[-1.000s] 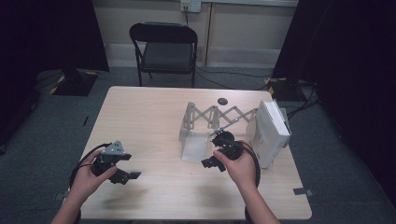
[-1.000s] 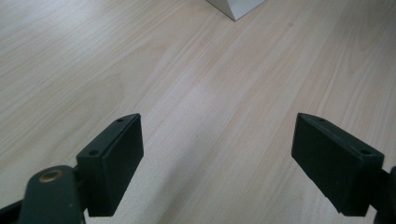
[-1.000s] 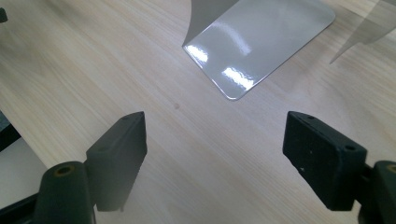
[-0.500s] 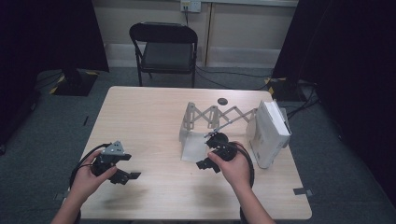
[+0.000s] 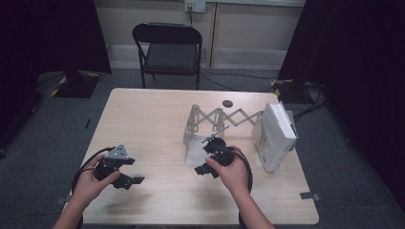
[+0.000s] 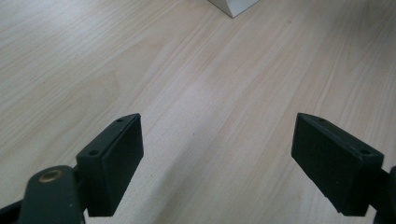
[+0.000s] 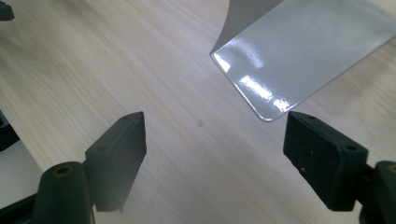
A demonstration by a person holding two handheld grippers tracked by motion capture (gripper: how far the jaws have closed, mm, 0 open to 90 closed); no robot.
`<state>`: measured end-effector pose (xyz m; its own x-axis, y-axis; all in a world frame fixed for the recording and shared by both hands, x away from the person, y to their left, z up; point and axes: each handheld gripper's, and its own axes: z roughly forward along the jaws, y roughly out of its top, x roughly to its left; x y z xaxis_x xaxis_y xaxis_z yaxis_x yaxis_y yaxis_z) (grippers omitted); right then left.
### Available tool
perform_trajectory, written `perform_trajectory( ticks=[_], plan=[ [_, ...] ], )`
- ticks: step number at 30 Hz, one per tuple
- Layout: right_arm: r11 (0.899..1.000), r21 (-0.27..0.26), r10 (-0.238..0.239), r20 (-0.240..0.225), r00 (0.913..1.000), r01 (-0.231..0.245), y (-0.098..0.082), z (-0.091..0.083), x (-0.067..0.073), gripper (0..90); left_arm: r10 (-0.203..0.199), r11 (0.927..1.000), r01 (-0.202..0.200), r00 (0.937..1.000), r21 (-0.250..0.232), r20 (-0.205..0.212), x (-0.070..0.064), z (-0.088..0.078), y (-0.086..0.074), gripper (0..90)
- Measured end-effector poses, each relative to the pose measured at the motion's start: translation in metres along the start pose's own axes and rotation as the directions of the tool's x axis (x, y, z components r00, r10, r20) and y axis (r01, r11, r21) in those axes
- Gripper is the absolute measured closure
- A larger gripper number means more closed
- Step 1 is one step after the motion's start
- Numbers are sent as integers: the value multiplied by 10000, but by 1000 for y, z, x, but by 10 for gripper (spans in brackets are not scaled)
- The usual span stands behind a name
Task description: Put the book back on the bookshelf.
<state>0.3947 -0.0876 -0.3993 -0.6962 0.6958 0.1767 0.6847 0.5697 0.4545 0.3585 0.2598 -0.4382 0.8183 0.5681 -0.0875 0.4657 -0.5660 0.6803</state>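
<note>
Your left gripper (image 5: 128, 177) sits near the worktop's (image 5: 157, 114) front left corner, its flat black rectangular pads spread wide over bare, pale wood-grain laminate (image 6: 210, 93) and holding nothing. Your right gripper (image 5: 206, 168) is near the front edge, right of centre, jaws likewise wide apart and empty; between them lies matte wood, and just beyond them the rounded corner of a glossy grey-white base plate (image 7: 299, 60) (smooth enough to throw back the light).

That plate belongs to the white accordion rack (image 5: 224, 119), whose zigzag scissor links stretch across the right half of the worktop to a white boxy block (image 5: 274, 136) by the right edge. A small dark round disc (image 5: 228, 103) lies near the back edge.

Against the frame a second ago, your right hand (image 5: 229, 174) has drawn back toward the front edge, away from the rack; your left has stayed put.
</note>
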Motion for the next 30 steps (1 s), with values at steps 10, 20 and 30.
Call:
perform_trajectory(
  ticks=[10, 20, 30],
  plan=[
    [9999, 54, -142, -149, 9998, 143, 3, 13, 5, 206, -24, 10000, 24, 10000, -27, 22, -1, 1, 0, 167],
    [9999, -8, -137, -393, 9991, 137, 1, 28, 10, 206, 14, 10000, -14, 10000, -6, 40, -1, 0, -1, 168],
    [9995, 122, -279, -454, 9986, 285, 0, 39, 14, 206, 11, 10000, -11, 10000, 27, 80, -2, 2, -1, 167]
  ],
)
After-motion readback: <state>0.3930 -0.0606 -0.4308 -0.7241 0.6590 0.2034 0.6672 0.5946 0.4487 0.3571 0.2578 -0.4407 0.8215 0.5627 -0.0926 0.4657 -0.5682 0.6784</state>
